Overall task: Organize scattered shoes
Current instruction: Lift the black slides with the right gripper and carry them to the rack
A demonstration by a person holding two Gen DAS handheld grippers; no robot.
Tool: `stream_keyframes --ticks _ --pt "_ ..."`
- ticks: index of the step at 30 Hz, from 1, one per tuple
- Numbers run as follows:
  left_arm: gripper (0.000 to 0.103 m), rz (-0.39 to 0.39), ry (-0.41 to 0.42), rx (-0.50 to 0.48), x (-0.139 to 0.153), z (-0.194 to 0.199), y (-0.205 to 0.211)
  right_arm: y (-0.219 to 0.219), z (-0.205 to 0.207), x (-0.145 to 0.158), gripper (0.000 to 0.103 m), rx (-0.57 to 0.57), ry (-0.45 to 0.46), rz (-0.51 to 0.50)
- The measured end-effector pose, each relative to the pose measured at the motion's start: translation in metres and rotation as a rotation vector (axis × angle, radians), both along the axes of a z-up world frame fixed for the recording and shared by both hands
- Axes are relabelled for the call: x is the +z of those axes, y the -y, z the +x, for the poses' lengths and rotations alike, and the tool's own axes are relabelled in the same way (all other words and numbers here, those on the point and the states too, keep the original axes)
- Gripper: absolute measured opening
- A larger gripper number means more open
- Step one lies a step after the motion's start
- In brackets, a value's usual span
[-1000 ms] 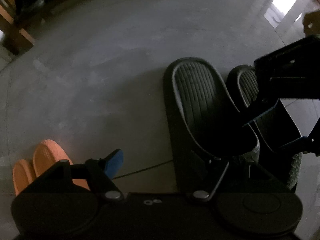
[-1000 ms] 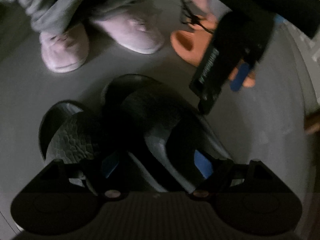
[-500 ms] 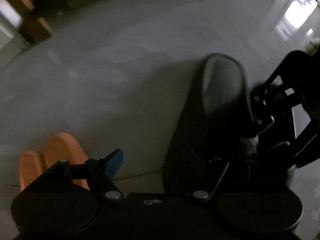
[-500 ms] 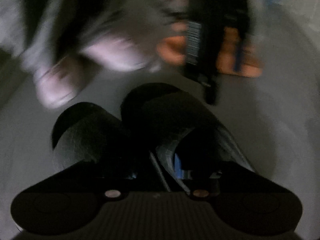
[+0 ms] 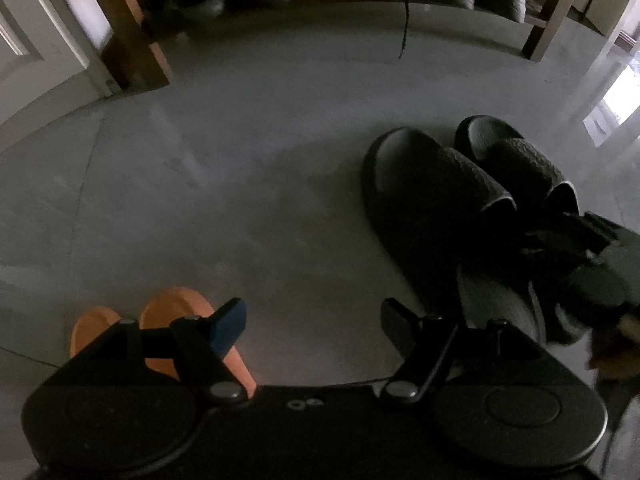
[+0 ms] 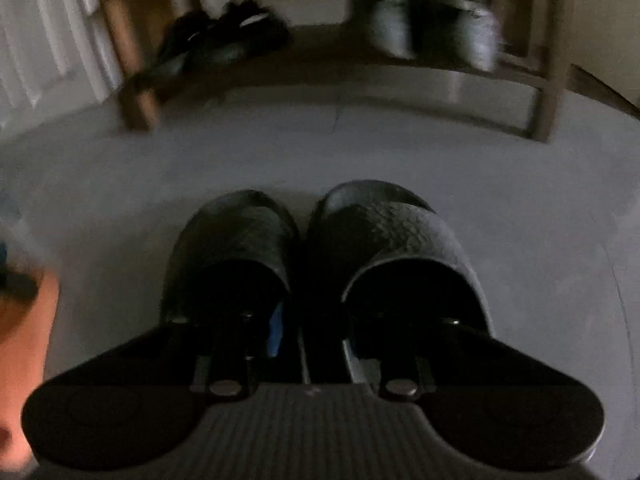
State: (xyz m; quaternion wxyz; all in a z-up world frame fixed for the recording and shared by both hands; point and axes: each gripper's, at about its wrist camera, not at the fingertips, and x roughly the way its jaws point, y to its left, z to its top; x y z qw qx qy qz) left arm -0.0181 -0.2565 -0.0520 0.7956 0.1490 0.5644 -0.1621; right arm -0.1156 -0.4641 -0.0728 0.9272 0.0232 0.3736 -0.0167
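- No brand, label or readable writing shows on any shoe or gripper; the only mark is a small pale emblem, too small to read, on the left gripper's body.
- Two black rubber slide slippers [image 6: 316, 280] with scaly textured straps lie side by side on the grey polished floor [image 5: 240, 208], sides touching, toes toward the rack.
- Two orange foam slippers [image 5: 160, 320] lie together on the floor, partly hidden behind the left gripper's left finger, well apart from the black pair.
- On the low wooden shoe rack [image 6: 548, 92], four more shoes can be counted: one dark pair at its left end, one grey pair at its right; both are blurred.
- The left gripper [image 5: 310, 320] hangs above bare floor with jaws wide and nothing between them.
- The right gripper [image 6: 316, 328] sits at the black pair's heel end, one finger reaching into each slipper, so the two touching inner walls lie between the jaws; the jaws are opening, and whether the pads press on the walls is too dark to tell.
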Motion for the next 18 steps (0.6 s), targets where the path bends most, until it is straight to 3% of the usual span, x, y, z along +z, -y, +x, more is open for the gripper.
stream_keyframes --ticks 1,4,9,10,13,18 --pt "0.074 -0.004 -0.003 -0.004 -0.001 0.001 0.000 -0.007 -0.001 -0.001 0.067 -0.036 0.020 -0.018" --pt "0.074 -0.006 0.001 -0.015 0.001 0.002 0.002 -0.030 0.002 -0.007 0.072 -0.085 0.090 -0.162" --pt "0.074 -0.025 -0.006 -0.022 -0.001 0.005 0.002 -0.038 0.004 -0.014 0.075 -0.235 0.156 -0.117" --pt "0.074 -0.029 -0.009 -0.021 -0.002 0.005 0.002 -0.039 0.005 -0.016 0.072 -0.243 0.164 -0.134" --pt "0.074 -0.030 -0.028 -0.009 -0.007 0.010 0.005 -0.040 0.008 -0.025 0.043 -0.261 0.171 -0.219" --pt "0.074 -0.027 -0.026 0.046 -0.004 0.010 0.010 -0.024 0.006 -0.021 0.029 -0.267 0.175 -0.108"
